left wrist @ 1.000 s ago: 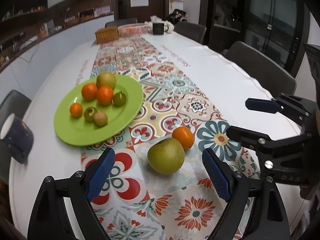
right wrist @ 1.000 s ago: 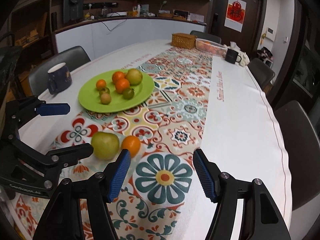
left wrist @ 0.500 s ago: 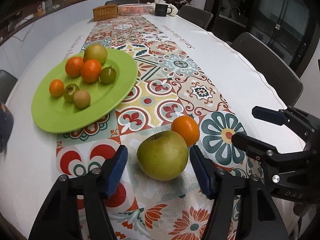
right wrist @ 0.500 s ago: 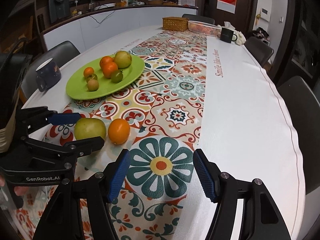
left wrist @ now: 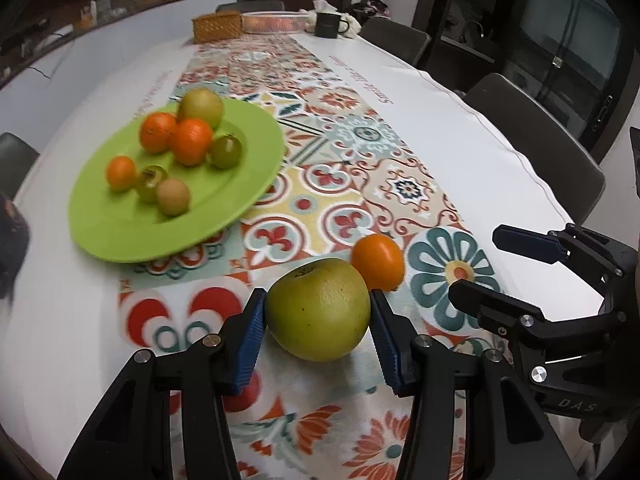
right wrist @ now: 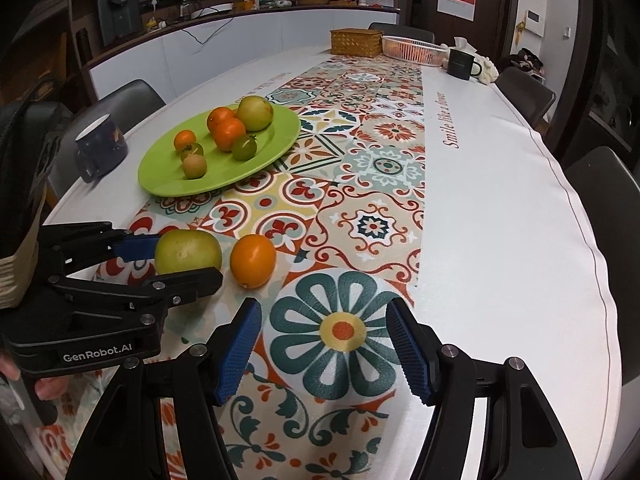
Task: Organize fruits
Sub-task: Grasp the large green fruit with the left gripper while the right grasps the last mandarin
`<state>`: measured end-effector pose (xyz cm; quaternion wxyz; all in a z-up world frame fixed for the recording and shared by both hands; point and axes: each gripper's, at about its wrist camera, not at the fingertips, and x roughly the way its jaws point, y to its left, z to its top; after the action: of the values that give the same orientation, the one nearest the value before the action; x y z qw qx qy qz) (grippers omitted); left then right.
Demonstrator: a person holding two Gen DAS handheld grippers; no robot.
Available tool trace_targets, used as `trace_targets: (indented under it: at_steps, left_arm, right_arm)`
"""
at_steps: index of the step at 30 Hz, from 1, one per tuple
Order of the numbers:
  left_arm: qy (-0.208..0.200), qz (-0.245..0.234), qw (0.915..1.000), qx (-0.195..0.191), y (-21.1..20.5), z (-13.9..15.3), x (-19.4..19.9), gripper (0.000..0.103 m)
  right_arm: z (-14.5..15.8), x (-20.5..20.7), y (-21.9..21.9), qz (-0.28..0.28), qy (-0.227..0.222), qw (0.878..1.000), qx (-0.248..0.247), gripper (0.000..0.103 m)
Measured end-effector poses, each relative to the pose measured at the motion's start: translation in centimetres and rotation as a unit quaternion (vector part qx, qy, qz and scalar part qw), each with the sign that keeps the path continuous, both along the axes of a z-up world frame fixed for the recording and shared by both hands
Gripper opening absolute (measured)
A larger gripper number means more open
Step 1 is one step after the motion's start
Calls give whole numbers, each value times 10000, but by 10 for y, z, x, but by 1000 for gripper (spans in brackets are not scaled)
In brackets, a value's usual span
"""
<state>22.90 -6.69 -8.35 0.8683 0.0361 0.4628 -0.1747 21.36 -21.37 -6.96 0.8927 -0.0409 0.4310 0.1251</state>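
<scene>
A large green apple (left wrist: 318, 312) lies on the patterned runner with a loose orange (left wrist: 378, 260) touching its far right side. My left gripper (left wrist: 317, 300) straddles the apple; its jaws are closing and both blue pads touch the apple's sides. From the right wrist view, the left gripper (right wrist: 186, 264) and the apple (right wrist: 188, 252) sit at the left, the orange (right wrist: 253, 260) beside them. My right gripper (right wrist: 323, 312) hangs open over a flower print, holding nothing; it shows as the right gripper (left wrist: 476, 262) in the left wrist view. A green plate (left wrist: 120, 240) holds several small fruits.
A dark mug (right wrist: 100, 144) stands left of the plate (right wrist: 168, 184). At the table's far end are a wicker box (right wrist: 356, 42), a pink basket (right wrist: 412, 50) and a black mug (right wrist: 460, 64). Grey chairs (left wrist: 532, 128) line the table's sides.
The left gripper came down around the green apple and its jaws narrowed from wide apart to touching it. The right gripper sank a little with its opening unchanged.
</scene>
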Motion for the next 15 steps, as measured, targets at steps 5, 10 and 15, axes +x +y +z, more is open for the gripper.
trace_targets:
  at_steps: [5, 10, 15]
  left_arm:
    - [-110, 265, 9994, 191, 18, 6, -6, 50]
    - [-161, 472, 9978, 438, 33, 8, -9, 50]
    - [-179, 573, 9972, 450, 43, 10, -10, 50]
  right_arm:
    - [0, 4, 12, 77, -4, 10000, 51, 65]
    - [-3, 13, 27, 148, 52, 9997, 165, 65]
    - [-8, 25, 40, 123, 136, 9996, 228, 65]
